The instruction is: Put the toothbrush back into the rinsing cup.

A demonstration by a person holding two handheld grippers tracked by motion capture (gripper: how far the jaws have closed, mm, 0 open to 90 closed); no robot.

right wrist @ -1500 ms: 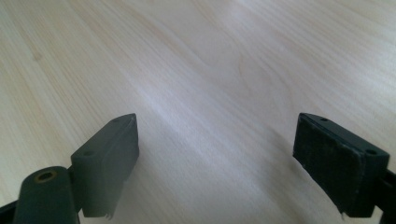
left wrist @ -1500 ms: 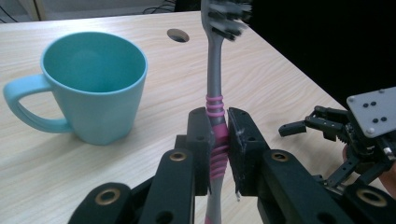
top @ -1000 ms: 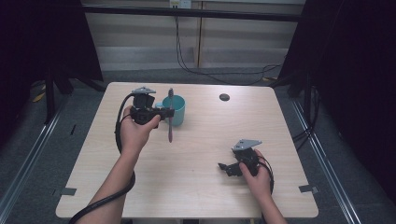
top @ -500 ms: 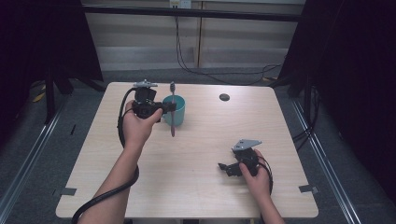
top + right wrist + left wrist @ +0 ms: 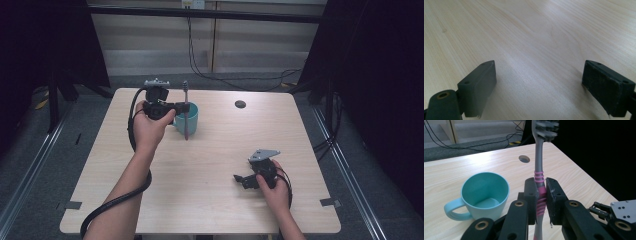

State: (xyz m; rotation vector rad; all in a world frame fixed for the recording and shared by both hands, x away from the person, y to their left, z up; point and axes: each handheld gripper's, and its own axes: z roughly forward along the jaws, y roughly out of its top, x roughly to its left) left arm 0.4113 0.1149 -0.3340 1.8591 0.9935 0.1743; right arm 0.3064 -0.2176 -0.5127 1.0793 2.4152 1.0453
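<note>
Left gripper (image 5: 541, 195) clamping an upright toothbrush (image 5: 539, 170) by its ribbed pink grip, bristles up, just beside a smooth teal mug (image 5: 485, 195) on the pale wood-grain worktop (image 5: 220, 150), right gripper (image 5: 243, 180) resting low, blocky black fingers (image 5: 477, 83) spread wide, empty.

One camera looks down from above my side of the table (image 5: 210, 200). My left one sits close behind the mug (image 5: 485, 195), which both show; my right one skims the tabletop.
</note>
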